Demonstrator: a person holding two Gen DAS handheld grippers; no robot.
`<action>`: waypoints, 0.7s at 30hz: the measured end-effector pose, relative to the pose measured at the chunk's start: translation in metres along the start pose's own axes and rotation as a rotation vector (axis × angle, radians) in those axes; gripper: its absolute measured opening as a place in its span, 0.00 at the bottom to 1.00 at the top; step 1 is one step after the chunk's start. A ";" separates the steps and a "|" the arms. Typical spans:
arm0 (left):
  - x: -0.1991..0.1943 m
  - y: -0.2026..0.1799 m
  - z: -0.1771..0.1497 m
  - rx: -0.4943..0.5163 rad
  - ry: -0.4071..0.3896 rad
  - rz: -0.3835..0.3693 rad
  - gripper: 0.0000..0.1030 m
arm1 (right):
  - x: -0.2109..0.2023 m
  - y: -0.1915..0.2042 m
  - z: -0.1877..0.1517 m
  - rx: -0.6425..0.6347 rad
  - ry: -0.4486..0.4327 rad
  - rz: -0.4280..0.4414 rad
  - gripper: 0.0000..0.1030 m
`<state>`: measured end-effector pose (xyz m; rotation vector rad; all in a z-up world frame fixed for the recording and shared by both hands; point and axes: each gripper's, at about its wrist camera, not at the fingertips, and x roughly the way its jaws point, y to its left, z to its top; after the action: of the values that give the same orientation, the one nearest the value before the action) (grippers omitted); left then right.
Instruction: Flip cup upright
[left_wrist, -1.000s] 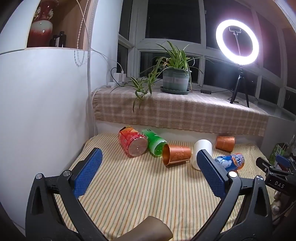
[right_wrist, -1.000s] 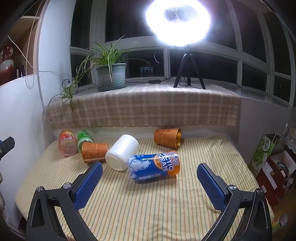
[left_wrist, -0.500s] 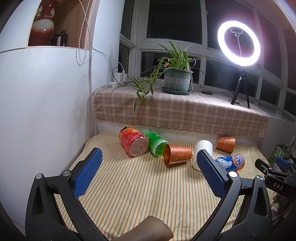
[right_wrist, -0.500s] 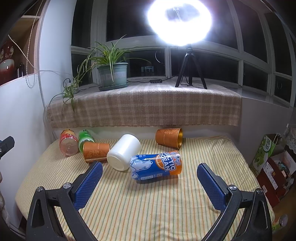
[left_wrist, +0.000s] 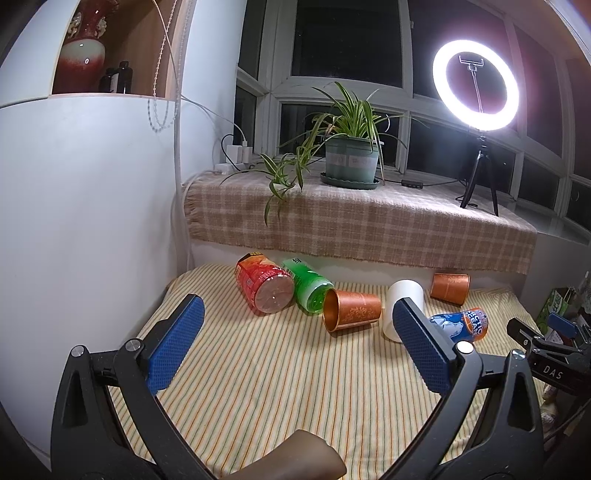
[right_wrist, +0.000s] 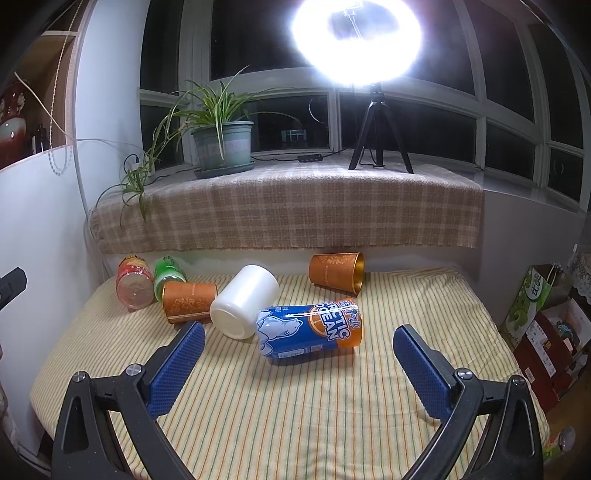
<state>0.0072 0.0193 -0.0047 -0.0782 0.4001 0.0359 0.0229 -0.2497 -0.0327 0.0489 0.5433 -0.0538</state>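
Several cups and bottles lie on their sides on the striped cloth (left_wrist: 280, 391). A copper cup (left_wrist: 351, 310) (right_wrist: 189, 301) lies with its mouth toward the left wrist camera. A white cup (left_wrist: 402, 306) (right_wrist: 244, 301) lies beside it. A second copper cup (left_wrist: 450, 288) (right_wrist: 337, 272) lies near the back ledge. A blue and orange can-shaped cup (right_wrist: 310, 329) (left_wrist: 461, 325) lies in front of the right gripper. My left gripper (left_wrist: 295, 343) is open and empty, above the cloth. My right gripper (right_wrist: 299, 363) is open and empty, just short of the blue cup.
A red bottle (left_wrist: 264, 288) and a green bottle (left_wrist: 306, 290) lie at the back left. A checked-cloth ledge (right_wrist: 288, 210) holds a potted plant (right_wrist: 221, 144) and a ring light tripod (right_wrist: 378, 133). A white wall (left_wrist: 85, 221) stands left. Boxes (right_wrist: 543, 321) sit right of the table.
Both views have shifted slightly; the objects sit a little lower and nearer in frame. Nothing on the cloth has moved. Both grippers stay open.
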 end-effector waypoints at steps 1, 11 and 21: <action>0.000 0.000 0.000 -0.001 0.000 0.000 1.00 | 0.000 0.000 0.000 0.000 0.000 0.000 1.00; 0.002 -0.001 0.000 0.000 0.002 -0.002 1.00 | 0.002 0.003 -0.001 -0.003 0.002 0.002 1.00; 0.007 0.000 -0.004 0.001 0.013 0.002 1.00 | 0.005 0.006 -0.003 -0.009 0.007 0.009 1.00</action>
<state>0.0124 0.0189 -0.0112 -0.0772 0.4132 0.0369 0.0263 -0.2434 -0.0373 0.0424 0.5507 -0.0425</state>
